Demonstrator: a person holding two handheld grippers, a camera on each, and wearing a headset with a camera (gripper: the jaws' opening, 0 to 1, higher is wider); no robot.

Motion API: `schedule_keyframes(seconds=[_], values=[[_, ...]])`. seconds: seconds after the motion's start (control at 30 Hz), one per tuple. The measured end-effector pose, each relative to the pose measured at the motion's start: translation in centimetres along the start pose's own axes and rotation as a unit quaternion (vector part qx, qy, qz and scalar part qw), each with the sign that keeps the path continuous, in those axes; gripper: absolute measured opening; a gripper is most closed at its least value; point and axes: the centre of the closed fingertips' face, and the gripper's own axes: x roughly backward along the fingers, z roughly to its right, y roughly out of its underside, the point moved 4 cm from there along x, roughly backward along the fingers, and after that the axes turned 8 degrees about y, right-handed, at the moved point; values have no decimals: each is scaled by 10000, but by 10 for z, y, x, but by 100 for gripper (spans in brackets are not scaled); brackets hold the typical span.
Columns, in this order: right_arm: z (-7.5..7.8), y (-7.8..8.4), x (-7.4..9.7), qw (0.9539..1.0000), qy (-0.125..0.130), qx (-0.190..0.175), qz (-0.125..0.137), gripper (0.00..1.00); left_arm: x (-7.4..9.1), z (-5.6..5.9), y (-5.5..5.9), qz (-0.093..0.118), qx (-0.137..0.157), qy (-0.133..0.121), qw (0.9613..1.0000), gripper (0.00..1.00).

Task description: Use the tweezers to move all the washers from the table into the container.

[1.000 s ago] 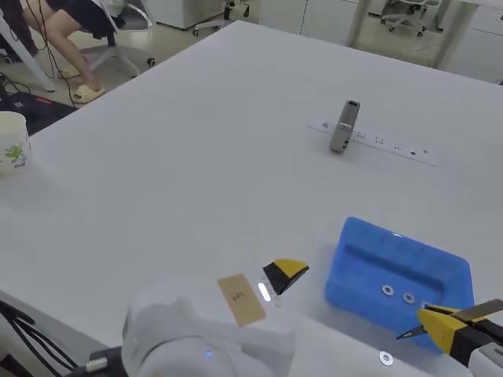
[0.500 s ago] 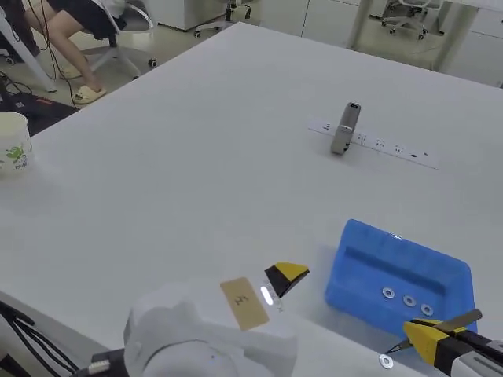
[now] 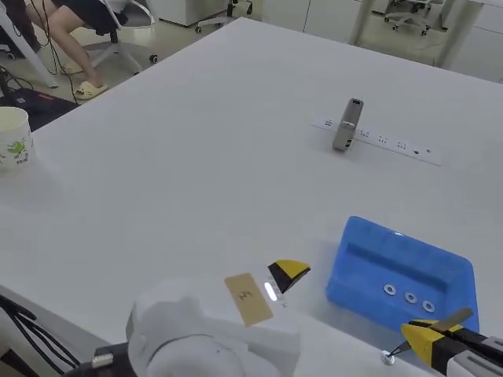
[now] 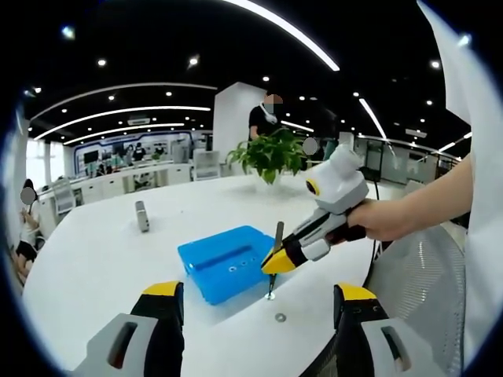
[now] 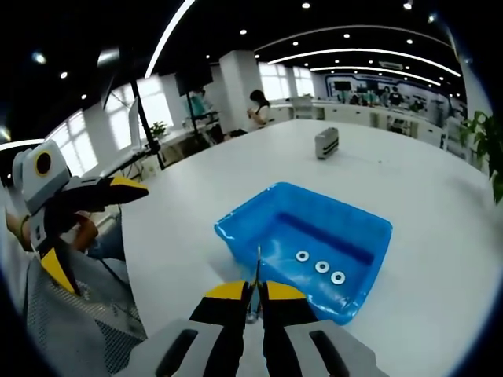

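A blue container (image 3: 369,253) sits on the white table and holds three washers (image 3: 409,296). My right gripper (image 3: 427,340) is at the container's near edge, shut on metal tweezers (image 3: 398,351). Their tip rests at a loose washer (image 3: 387,359) on the table. In the right gripper view the tweezers (image 5: 256,276) stick out of the shut right gripper (image 5: 250,292) toward the container (image 5: 259,221). My left gripper (image 4: 258,289) stands open, empty, and faces the container (image 4: 206,258). A washer (image 4: 280,317) lies just near of the tweezers' tip (image 4: 269,295).
A grey metal block (image 3: 346,126) stands on a white power strip (image 3: 401,147) further back. A white cup (image 3: 14,138) sits at the table's left edge. Office chairs and a seated person are beyond the far left corner.
My right gripper has drawn back from over the container's front and dropped, bringing the tweezers' tip down to the loose washer. The third washer in the container now shows. The left gripper barely moved.
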Motion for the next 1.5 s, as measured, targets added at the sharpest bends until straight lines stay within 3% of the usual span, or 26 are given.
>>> schedule_keyframes(seconds=[0.17,0.6,1.1,1.23,1.5], values=[[-1,0,0,9994,35,342,-23,3,0,0,1,-23,0,-3,10000,78],[4,1,1,9991,94,424,-26,4,0,-1,2,-61,-11,-24,10000,77],[1,1,-1,9986,-49,528,-61,2,0,-1,2,-68,-26,-11,10000,77],[0,-7,3,9996,-152,190,132,2,0,-1,2,-71,-22,-17,10000,77],[-2,-25,10,9987,-240,198,393,3,-1,-1,2,-80,-36,-4,10000,77]])
